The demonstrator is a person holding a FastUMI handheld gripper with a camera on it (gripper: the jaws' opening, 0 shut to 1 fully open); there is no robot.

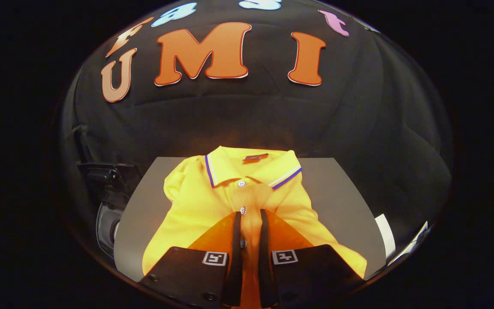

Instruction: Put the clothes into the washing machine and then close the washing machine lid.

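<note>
A yellow polo shirt [195, 206] with a blue-and-white striped collar lies on a grey table [341, 201], collar pointing away from me. My gripper [250, 214] is low over the shirt's front. Its two fingers stand close together with the button placket caught in the narrow gap between them, a button showing in that gap. Both fingers press on the fabric. Off the table's left edge sits what looks like the washing machine [107, 219], a grey rounded body with a dark raised part [101, 176] above it; most of it is hidden in shadow.
Black cloth walls close the booth behind and on both sides of the table. A white flat piece [386, 240] lies at the table's right edge. Bare grey tabletop shows on both sides of the shirt.
</note>
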